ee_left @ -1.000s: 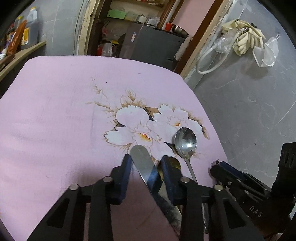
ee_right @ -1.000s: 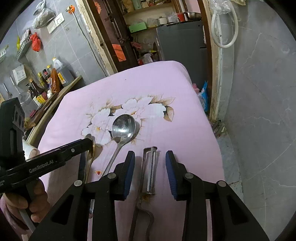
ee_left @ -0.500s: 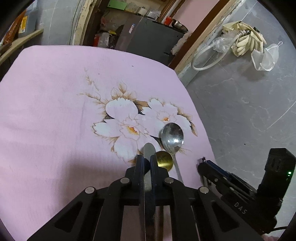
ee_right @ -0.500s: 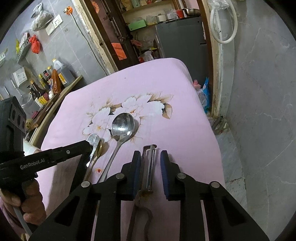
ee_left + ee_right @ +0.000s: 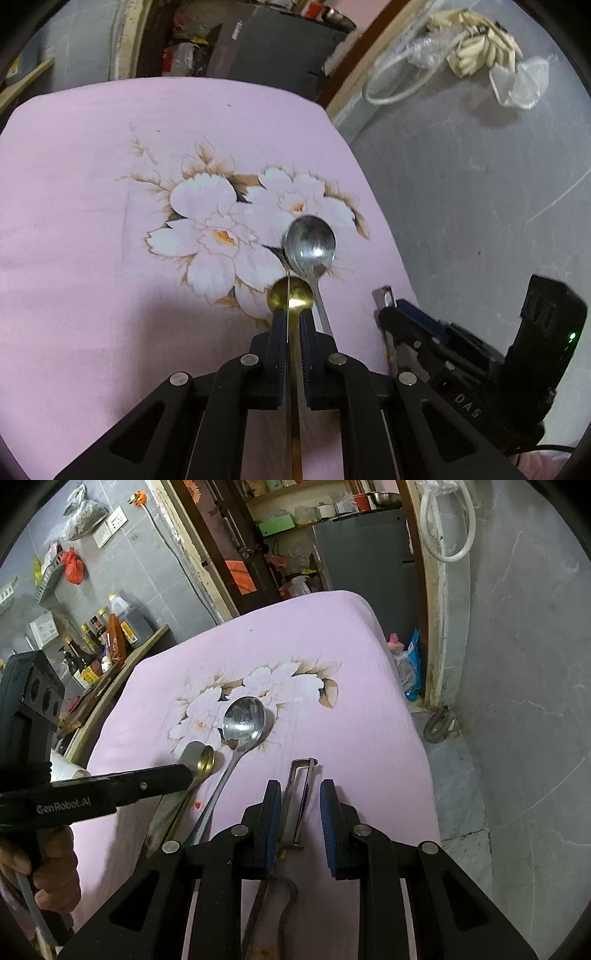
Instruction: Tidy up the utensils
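My left gripper (image 5: pixel 291 317) is shut on a thin steel knife held edge-on, its blade tip (image 5: pixel 192 751) showing in the right wrist view. A small gold spoon (image 5: pixel 291 295) lies under it on the pink floral cloth (image 5: pixel 92 221). A large steel spoon (image 5: pixel 310 243) lies just to its right, also in the right wrist view (image 5: pixel 243 720). My right gripper (image 5: pixel 297 794) is open, its fingers on either side of a metal peeler (image 5: pixel 299 794) lying on the cloth.
The cloth's right edge (image 5: pixel 413 738) drops to a grey marble floor (image 5: pixel 517 701). Bottles (image 5: pixel 110 635) stand on a wooden shelf at left. A dark cabinet (image 5: pixel 362 554) stands beyond the far edge.
My left gripper closed on the knife and turned it edge-on, lifting it. My right gripper narrowed around the peeler, then opened wider again.
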`<state>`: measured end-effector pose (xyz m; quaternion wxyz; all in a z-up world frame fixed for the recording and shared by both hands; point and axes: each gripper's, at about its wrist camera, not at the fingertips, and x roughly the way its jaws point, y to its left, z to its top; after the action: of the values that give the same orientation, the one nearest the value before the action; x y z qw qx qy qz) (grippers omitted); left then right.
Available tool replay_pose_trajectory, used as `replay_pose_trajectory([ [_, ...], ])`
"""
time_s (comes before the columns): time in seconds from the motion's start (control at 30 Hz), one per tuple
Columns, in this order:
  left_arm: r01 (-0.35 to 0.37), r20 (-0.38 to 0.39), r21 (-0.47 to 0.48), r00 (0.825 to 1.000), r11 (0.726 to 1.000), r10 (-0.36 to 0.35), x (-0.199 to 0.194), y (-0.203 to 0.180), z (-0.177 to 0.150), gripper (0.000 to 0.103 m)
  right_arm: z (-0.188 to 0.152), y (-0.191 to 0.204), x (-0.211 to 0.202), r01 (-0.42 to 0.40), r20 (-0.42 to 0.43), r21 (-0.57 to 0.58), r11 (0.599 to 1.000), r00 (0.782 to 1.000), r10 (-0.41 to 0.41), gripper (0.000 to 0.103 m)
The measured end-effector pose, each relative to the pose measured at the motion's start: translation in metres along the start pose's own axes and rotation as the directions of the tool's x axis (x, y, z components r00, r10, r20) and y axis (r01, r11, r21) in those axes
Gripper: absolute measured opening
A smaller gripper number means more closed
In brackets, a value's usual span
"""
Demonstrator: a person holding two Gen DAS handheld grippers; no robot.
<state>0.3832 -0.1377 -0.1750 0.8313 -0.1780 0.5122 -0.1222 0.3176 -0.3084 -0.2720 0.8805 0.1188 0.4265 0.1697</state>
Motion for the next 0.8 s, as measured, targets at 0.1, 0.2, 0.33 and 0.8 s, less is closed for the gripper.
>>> replay_pose_trajectory([
  [0.1,-0.041,-0.032,0.041,0.999,0.998,0.042,0.006,-0.004,0.0,0.007,0.003,0.001,0.004,-0.002,-0.03,-0.006,1.0,1.0,0.001,0.019],
  [0.2,-0.055,-0.042,0.059,0.997,0.997,0.058,0.007,-0.005,0.004,0.005,0.009,0.004,0.01,0.013,-0.071,-0.018,1.0,0.997,-0.015,0.019],
  [0.33,-0.072,-0.059,0.066,0.995,0.995,0.076,0.004,-0.005,0.008,0.003,0.014,0.014,0.017,0.059,-0.119,-0.052,0.997,0.991,-0.065,0.019],
  [0.8,-0.081,0.029,0.081,0.996,0.993,0.079,-0.033,-0.005,0.003,0.002,0.009,0.024,-0.025,-0.033,0.031,0.072,0.997,0.999,0.031,0.011],
])
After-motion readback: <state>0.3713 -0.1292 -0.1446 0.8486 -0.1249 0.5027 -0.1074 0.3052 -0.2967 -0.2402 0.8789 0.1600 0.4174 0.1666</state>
